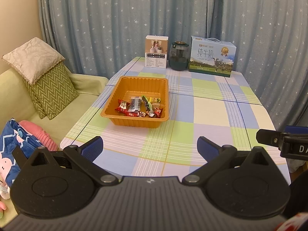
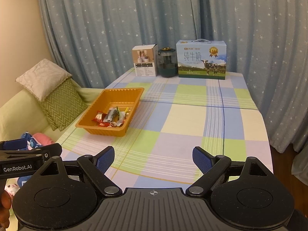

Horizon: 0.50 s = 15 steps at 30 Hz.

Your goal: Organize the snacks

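blue star-speckled curtains [image 1: 115, 19] hang behind a table under a checked pastel tablecloth [image 1: 211, 105]. to its left stands a pale green sofa [image 1: 17, 96] bearing a zigzag green cushion [image 1: 53, 90] and a beige pillow [image 1: 32, 57]. cream wall [image 1: 19, 19], dim warm light.

The bench [image 1: 202, 115] is covered in a smooth matt checked cloth. On it the orange tray [image 1: 115, 100] looks like thin glossy moulded plastic with ribbed walls, and the snacks [image 1: 140, 106] inside wear shiny crinkled foil and clear film wrappers. The milk carton [image 1: 211, 56] and the white box [image 1: 156, 52] are printed card with a slight sheen; the jar [image 1: 178, 56] between them is glossy and see-through. The curtain [image 1: 173, 9] is soft matt fabric. The left gripper [image 1: 150, 148] has speckled matt black plastic arms, textured blue pads [image 1: 92, 148] and metal pivot pins.
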### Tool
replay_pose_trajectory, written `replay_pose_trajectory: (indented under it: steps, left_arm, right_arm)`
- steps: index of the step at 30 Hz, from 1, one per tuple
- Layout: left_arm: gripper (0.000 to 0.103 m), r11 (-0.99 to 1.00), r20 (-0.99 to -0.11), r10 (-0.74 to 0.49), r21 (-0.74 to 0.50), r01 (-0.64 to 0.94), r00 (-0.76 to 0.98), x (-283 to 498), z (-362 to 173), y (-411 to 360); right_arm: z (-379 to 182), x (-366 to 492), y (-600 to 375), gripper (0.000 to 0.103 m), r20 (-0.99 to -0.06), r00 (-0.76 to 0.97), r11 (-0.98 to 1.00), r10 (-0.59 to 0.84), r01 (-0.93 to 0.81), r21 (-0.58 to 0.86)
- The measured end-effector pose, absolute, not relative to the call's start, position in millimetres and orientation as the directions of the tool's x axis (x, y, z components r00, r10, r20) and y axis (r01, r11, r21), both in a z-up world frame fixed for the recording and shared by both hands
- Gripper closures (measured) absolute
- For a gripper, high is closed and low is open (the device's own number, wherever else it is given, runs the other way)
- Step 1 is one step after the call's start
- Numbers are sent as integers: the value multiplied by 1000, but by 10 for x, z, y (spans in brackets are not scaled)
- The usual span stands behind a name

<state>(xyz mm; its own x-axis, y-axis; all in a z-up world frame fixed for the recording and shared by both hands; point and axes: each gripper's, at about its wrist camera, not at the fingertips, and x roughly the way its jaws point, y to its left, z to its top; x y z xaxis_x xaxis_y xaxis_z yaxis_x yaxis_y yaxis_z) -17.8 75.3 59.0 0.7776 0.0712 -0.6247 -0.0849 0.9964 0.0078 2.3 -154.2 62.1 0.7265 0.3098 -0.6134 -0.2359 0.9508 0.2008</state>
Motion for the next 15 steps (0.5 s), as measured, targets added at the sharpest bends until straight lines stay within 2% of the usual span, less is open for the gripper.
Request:
replay_pose_trajectory:
  steps: [15]
  left_arm:
    - [0, 996, -626, 70, 6, -84, 777, -175, 588, 749]
  right_arm:
    - [620, 44, -1559, 15, -615, 726, 952, 307, -233, 200]
